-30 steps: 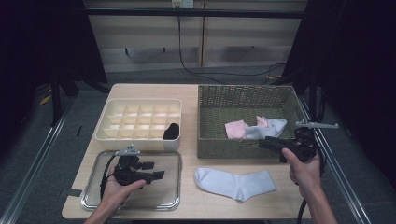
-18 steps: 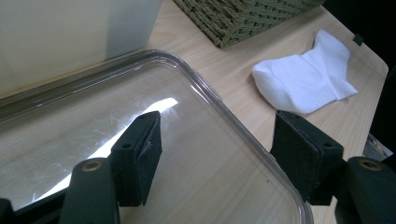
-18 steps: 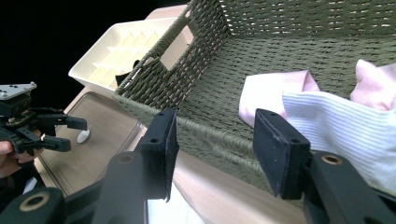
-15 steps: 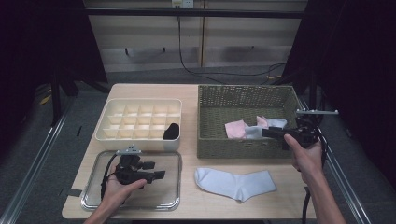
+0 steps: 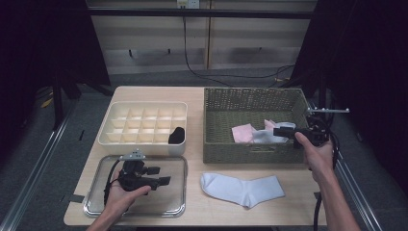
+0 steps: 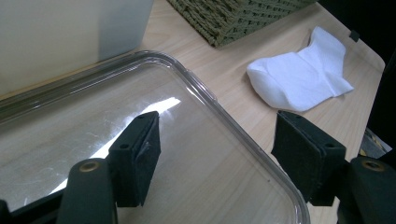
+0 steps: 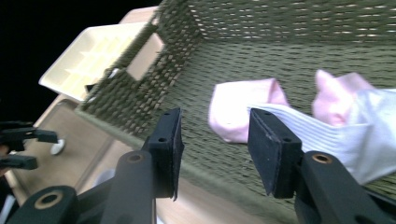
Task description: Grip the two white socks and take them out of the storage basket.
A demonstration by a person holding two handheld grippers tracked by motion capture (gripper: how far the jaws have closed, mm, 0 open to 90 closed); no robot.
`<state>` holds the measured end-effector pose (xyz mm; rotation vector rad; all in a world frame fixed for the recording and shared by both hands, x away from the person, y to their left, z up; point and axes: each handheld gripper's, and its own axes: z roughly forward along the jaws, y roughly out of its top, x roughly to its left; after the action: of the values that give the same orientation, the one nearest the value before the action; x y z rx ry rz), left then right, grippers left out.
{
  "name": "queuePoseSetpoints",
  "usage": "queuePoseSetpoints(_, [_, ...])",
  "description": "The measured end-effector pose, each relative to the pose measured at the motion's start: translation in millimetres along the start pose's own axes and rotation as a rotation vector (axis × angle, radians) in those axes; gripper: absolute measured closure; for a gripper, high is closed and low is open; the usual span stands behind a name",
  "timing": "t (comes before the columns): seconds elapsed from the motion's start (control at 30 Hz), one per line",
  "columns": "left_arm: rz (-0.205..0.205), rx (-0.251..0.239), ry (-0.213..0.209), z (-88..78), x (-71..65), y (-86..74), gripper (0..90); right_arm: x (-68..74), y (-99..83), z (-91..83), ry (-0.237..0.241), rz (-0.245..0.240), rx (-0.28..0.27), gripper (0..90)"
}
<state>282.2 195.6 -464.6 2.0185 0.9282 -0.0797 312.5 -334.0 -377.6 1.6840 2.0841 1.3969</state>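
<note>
High view: the left tool [image 5: 161, 180] hangs over the clear tray [image 5: 179, 204] at the table's near left corner, jaws apart and grasping nothing. The right tool [image 5: 280, 131] reaches over the right wall of the woven basket [image 5: 250, 96] on the table's right half, its tip at the pale blue sock [image 5: 266, 137] lying beside pink socks [image 5: 242, 132]. A white sock [image 5: 243, 188] lies flat near the front edge. Left gripper view: both jaws stand wide above the tray [image 6: 205, 93], touching nothing. Right gripper view: the right tool's [image 7: 215, 140] jaws have just been closing, stand partly open, and one pad meets the blue sock's [image 7: 327, 135] edge; nothing is clamped.
</note>
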Motion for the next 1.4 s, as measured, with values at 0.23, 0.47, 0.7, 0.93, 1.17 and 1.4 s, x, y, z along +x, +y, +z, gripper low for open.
queuePoseSetpoints(0.23, [-0.001,0.006,0.002,0.6,0.8,0.0,31.7,-24.0,8.3,7.0,-0.044,0.058,0.035,55.2])
queuePoseSetpoints(0.47, [0.02,0.011,-0.011,1.3,-1.3,0.1,32.3,-33.9,16.2,18.1,-0.098,0.057,0.112,57.3])
queuePoseSetpoints(0.7, [0.02,0.013,-0.008,1.6,-0.8,0.3,32.1,-50.8,19.5,26.5,-0.143,0.093,0.159,60.5])
queuePoseSetpoints(0.93, [0.018,0.009,-0.005,0.9,-0.1,0.1,32.4,-58.3,26.0,35.4,-0.193,0.105,0.205,58.6])
queuePoseSetpoints(1.17, [0.014,0.006,-0.003,0.7,0.1,0.1,32.1,-63.0,29.9,43.6,-0.223,0.12,0.234,60.7])
queuePoseSetpoints(1.4, [0.014,0.0,-0.01,-1.5,1.0,0.0,31.7,-70.2,31.8,45.0,-0.265,0.131,0.258,60.4])
